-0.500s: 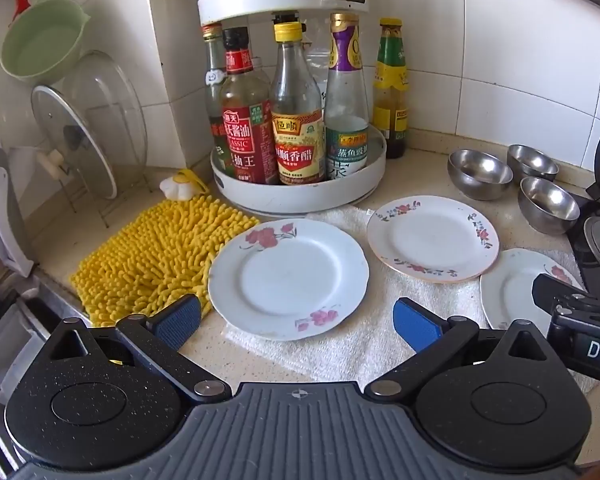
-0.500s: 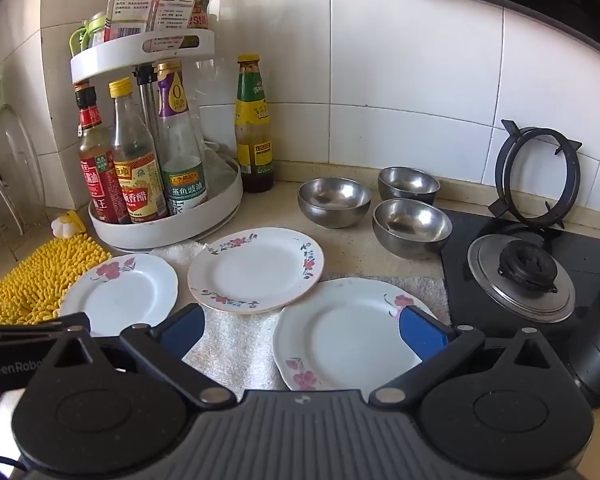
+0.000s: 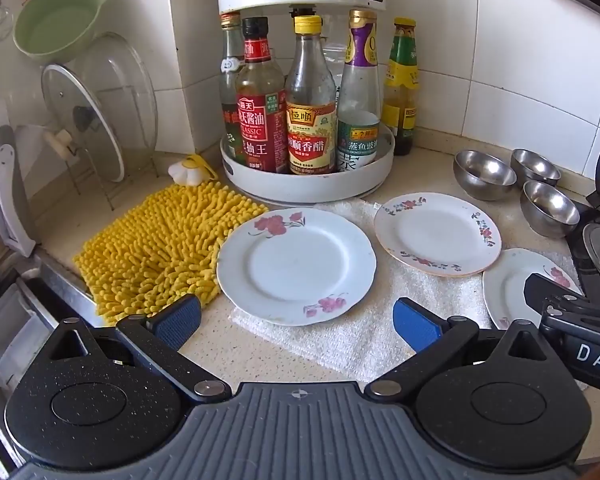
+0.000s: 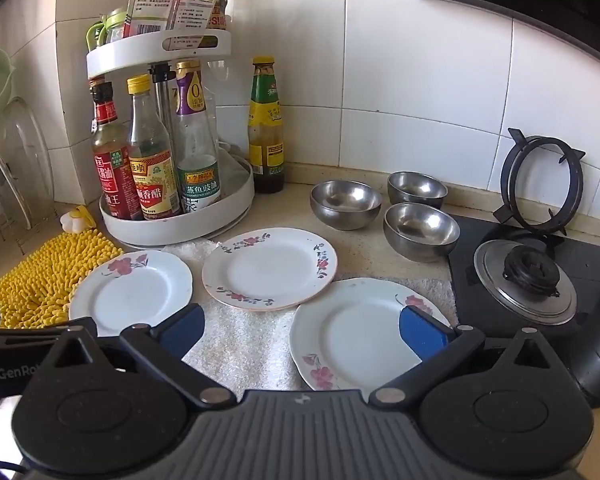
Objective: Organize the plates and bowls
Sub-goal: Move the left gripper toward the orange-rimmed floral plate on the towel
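- Both sets of jaws stand wide apart and hold nothing: the left gripper (image 3: 296, 320) hangs over the near edge of the left plate (image 3: 296, 266), and the right gripper (image 4: 302, 334) hangs over the near part of the right plate (image 4: 364, 336).
- Three white flowered plates lie on the desk (image 4: 364, 248), mostly on a white towel (image 4: 240, 344).
- Of these, the middle plate (image 4: 270, 268) sits furthest back; its near right rim overlaps the far edge of the right plate.
- On its other side, the left plate is just beside a yellow chenille mat (image 3: 160, 252) and apart from the middle plate.
- Three steel bowls (image 4: 346, 204) stand upright and empty in a close cluster behind the plates, between a green-labelled bottle (image 4: 265, 128) and the black stove top (image 4: 540, 280).
- On the stove lie a steel lid (image 4: 526, 286) and, against the tiled wall, a tilted pan ring (image 4: 544, 184).
- At the back left, a white two-tier turntable rack (image 3: 306, 184) holds sauce bottles.
- Further left, a glass lid (image 3: 88, 120) leans in a wire stand below a green bowl (image 3: 56, 20) on the wall.
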Available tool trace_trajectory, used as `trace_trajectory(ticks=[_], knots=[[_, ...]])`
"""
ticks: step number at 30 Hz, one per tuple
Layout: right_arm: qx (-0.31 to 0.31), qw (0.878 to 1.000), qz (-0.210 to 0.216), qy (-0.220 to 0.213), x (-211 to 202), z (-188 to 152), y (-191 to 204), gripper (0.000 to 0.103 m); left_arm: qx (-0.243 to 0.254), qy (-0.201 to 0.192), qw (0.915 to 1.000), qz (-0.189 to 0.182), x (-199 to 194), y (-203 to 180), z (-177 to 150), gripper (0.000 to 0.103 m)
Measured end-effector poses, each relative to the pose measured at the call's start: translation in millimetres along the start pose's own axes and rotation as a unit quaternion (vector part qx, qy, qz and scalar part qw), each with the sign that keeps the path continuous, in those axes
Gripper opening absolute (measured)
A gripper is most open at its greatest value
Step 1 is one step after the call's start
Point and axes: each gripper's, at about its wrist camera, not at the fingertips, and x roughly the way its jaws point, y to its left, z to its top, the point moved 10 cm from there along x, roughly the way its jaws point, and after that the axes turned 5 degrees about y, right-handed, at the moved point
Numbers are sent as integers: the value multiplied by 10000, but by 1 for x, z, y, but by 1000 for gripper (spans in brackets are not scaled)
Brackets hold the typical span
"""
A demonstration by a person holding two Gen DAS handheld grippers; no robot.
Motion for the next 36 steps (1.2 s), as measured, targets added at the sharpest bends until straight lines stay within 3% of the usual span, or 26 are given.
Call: trace_trajectory(ticks=[18, 36], knots=[[19, 9998, -137, 119, -1, -10, -6, 103, 14, 128, 9998, -141, 5, -7, -8, 103], [212, 9986, -315, 379, 39, -2, -51, 103, 337, 388, 9980, -355, 45, -58, 8, 103]])
